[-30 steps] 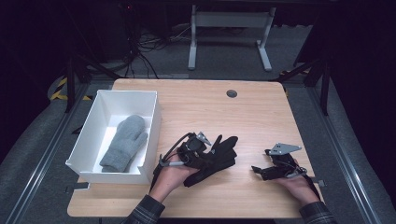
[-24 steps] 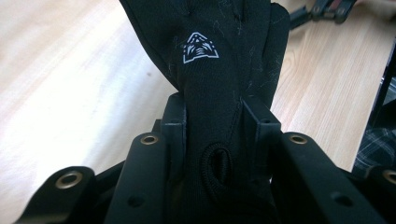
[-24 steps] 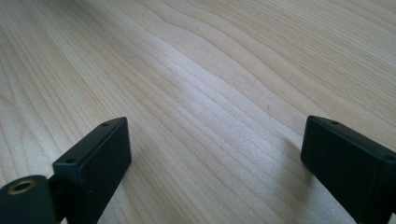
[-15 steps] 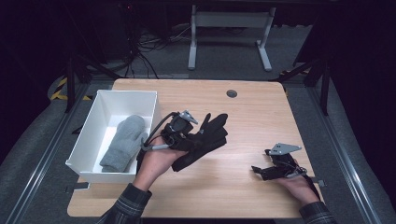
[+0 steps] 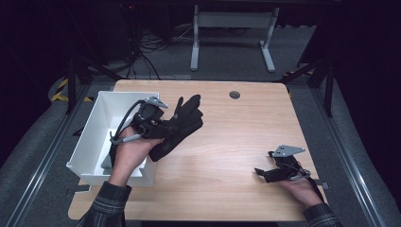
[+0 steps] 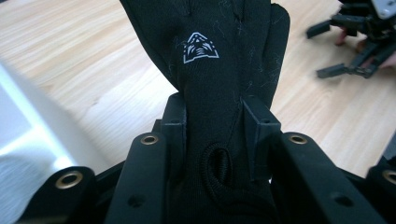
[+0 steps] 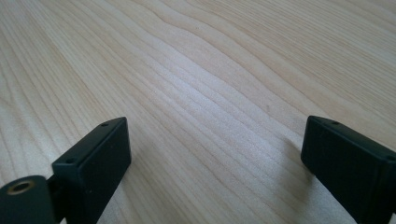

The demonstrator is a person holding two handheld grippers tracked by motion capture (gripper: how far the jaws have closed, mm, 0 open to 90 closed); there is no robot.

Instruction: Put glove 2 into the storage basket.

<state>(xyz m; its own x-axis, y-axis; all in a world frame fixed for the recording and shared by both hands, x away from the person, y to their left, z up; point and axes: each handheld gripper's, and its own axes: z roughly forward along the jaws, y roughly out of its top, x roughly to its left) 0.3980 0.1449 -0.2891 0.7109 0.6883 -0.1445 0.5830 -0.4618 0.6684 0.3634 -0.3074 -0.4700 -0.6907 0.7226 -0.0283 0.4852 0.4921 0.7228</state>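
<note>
The left gripper (image 5: pixel 163 126), left of centre in the high view, is clamped on a black glove (image 5: pixel 182 124); in the left gripper view its jaws pinch the glove (image 6: pixel 219 56) at the cuff, with a white logo above them in the upper middle of the frame. The glove sticks out from the jaws toward the upper right, its fingers spread, lifted over the table (image 5: pixel 227 156) just beside the right wall of a white bin (image 5: pixel 90 142) at the left. The hand (image 5: pixel 130 153) holding this gripper lies over the bin's near right corner. The right gripper (image 5: pixel 267 174) sits low at the lower right, well apart from the glove; in the right gripper view its jaws stand wide apart, one at each lower corner, with only bare wood (image 7: pixel 210 93) between them.
</note>
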